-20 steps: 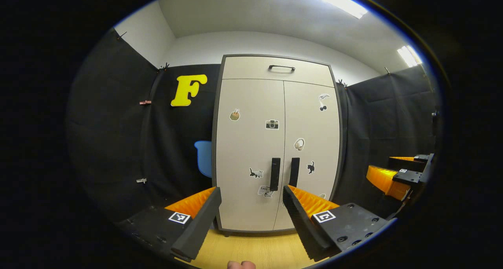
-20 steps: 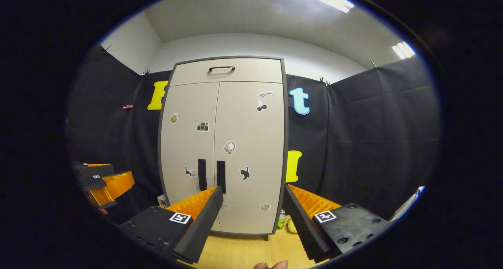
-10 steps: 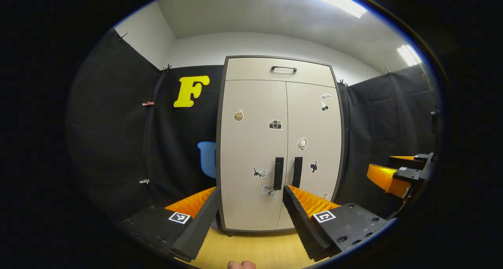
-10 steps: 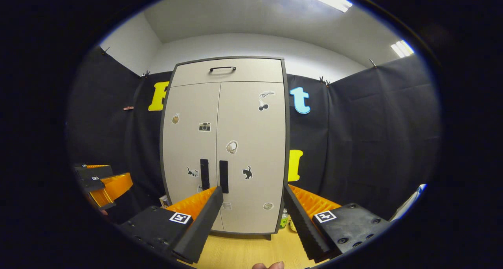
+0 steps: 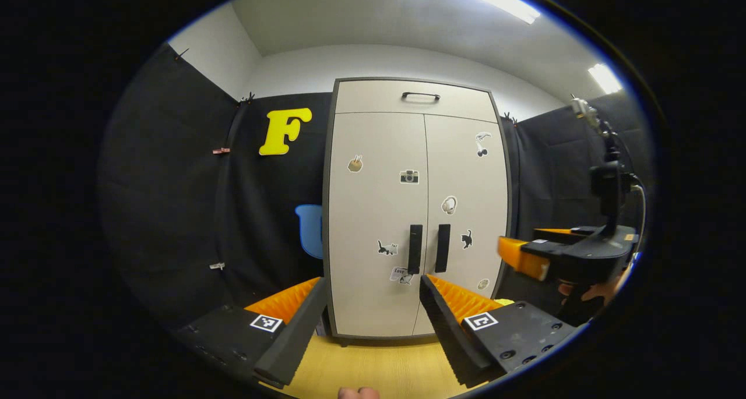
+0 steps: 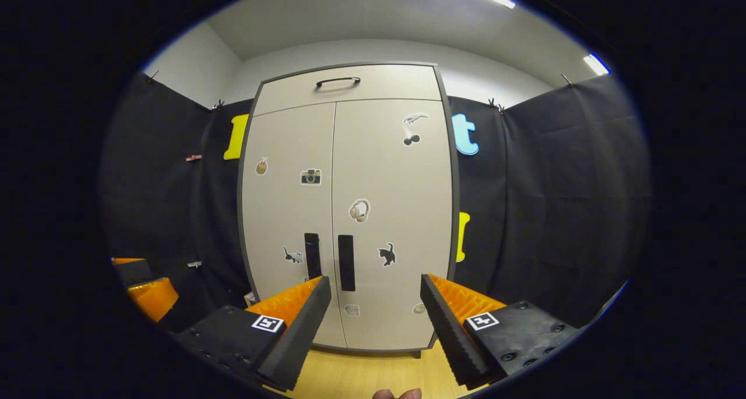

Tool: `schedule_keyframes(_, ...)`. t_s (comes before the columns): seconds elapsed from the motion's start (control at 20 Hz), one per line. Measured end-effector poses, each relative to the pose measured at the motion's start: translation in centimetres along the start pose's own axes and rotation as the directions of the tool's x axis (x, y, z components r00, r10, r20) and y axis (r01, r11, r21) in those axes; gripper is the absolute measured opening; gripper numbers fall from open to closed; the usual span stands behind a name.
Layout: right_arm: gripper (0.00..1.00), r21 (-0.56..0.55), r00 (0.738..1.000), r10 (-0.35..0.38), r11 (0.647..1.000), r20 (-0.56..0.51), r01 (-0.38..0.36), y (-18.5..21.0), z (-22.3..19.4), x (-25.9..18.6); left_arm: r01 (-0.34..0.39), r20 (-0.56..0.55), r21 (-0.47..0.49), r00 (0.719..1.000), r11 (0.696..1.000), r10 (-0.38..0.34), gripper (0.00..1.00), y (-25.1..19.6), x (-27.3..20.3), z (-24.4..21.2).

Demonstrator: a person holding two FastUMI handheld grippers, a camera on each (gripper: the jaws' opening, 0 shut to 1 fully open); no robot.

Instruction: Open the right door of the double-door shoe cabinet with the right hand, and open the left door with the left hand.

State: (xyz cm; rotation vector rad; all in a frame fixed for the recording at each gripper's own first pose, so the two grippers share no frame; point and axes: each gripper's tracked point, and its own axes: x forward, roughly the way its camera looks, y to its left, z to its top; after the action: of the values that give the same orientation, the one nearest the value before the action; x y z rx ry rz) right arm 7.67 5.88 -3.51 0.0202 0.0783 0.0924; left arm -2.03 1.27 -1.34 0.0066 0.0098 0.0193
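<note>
Shoe cabinet (image 6: 349, 212) ahead, both doors closed; right gripper (image 6: 376, 320) and left gripper (image 5: 373, 323) jaws spread, holding nothing; line right jaws squarely around right door handle (image 6: 346, 262) before pinching

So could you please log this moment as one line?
phase: approach | cabinet doors: shut | left gripper: open | right gripper: open

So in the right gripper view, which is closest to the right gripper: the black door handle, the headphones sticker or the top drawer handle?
From the right gripper:
1. Black vertical right door handle, low, by the door seam.
2. White headphones sticker, mid-door, higher.
3. Black curved drawer handle, at the cabinet's top.
</note>
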Motion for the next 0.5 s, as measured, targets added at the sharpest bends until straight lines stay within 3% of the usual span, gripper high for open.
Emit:
schedule_keyframes(0.2, 0.98, 0.02, 0.999, 0.042, 0.999, -0.008, -0.042, 2.9, -1.7, 5.7, -0.005, -0.012, 0.005, 1.0, 1.0, 0.005, 0.98, 0.8, 0.1, -0.9)
schedule_keyframes(0.5, 0.97, 0.025, 1.0, 0.0, 1.0, 0.021, -0.001, 3.7, -2.5, 12.9, -0.02, -0.039, -0.004, 0.999, 1.0, 0.02, 0.97, 2.3, 0.5, -2.2)
